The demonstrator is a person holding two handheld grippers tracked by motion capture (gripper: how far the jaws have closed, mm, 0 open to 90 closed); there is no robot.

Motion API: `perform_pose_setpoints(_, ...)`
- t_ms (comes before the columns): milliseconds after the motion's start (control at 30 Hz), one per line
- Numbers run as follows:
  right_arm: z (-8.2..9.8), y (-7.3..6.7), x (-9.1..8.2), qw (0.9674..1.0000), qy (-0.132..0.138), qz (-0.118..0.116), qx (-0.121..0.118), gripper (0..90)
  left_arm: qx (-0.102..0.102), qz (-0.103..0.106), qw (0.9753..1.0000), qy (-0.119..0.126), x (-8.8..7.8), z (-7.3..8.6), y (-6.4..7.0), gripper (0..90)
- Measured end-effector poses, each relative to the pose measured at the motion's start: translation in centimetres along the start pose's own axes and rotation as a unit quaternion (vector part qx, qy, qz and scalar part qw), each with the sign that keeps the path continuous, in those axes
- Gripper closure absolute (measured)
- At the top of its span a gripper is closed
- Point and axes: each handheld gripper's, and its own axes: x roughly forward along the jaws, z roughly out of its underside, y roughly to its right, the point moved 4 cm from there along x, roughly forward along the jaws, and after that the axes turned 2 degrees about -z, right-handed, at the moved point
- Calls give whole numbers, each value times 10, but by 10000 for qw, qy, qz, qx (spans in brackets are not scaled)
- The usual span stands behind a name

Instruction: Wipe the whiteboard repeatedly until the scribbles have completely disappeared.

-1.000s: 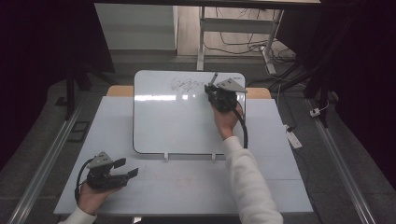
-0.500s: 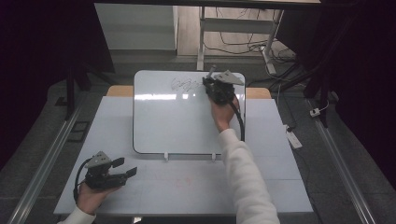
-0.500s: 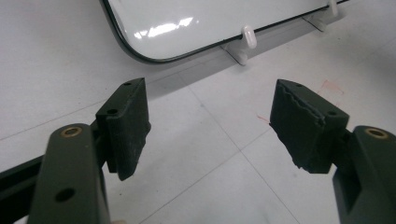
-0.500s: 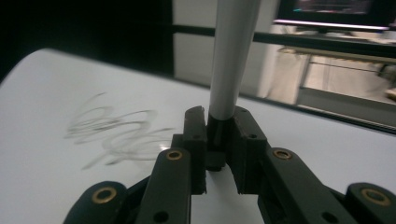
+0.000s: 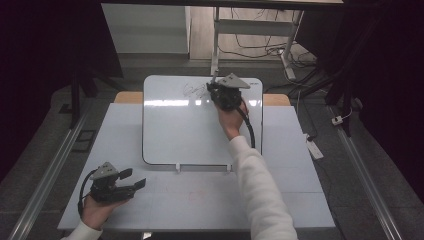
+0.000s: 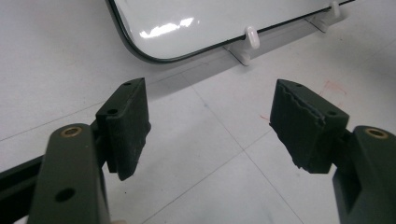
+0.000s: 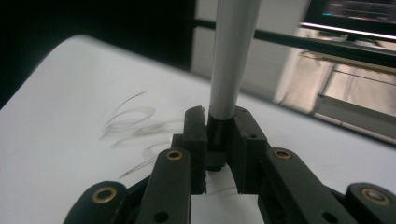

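Right gripper view had the right gripper [image 7: 218,154] clamped on a marker [image 7: 231,56], its long axis upright, scribbles [image 7: 133,123] left of it on the whiteboard [image 7: 56,140]; the left gripper [image 6: 210,126] gaped empty.

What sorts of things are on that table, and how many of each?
White rounded-corner whiteboard with dark scribbles: 1
Grey-barrelled marker pen, clamped in the right gripper: 1
Black two-jaw grippers, counting the open left gripper: 2
Total: 4
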Motion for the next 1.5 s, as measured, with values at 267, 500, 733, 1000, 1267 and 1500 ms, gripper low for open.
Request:
perform_pose_setpoints(267, 15, -6, -10, 9989, -194, -376, -197, 778, -18, 21, 10000, 15, 0, 0, -3, 290)
perform_pose_setpoints(500, 14, -1, -13, 9995, -113, -261, 98, 778, 16, 19, 10000, 35, 0, -1, -1, 290)
perform_pose_setpoints(733, 14, 9, -16, 9998, 38, 73, 184, 778, -15, 16, 10000, 83, -4, -1, -1, 290)
perform_pose_setpoints(1000, 18, -7, -13, 9999, 29, -99, 20, 778, 27, 15, 10000, 60, -2, -1, 0, 290)
perform_pose_setpoints(1267, 21, -53, 7, 9959, -229, -725, -489, 778, 25, 20, 10000, 35, 0, -1, 0, 290)
perform_pose_setpoints(1500, 8, -25, 5, 9998, 7, -186, 10, 778, -37, -15, 9999, 116, -5, -1, -2, 290)
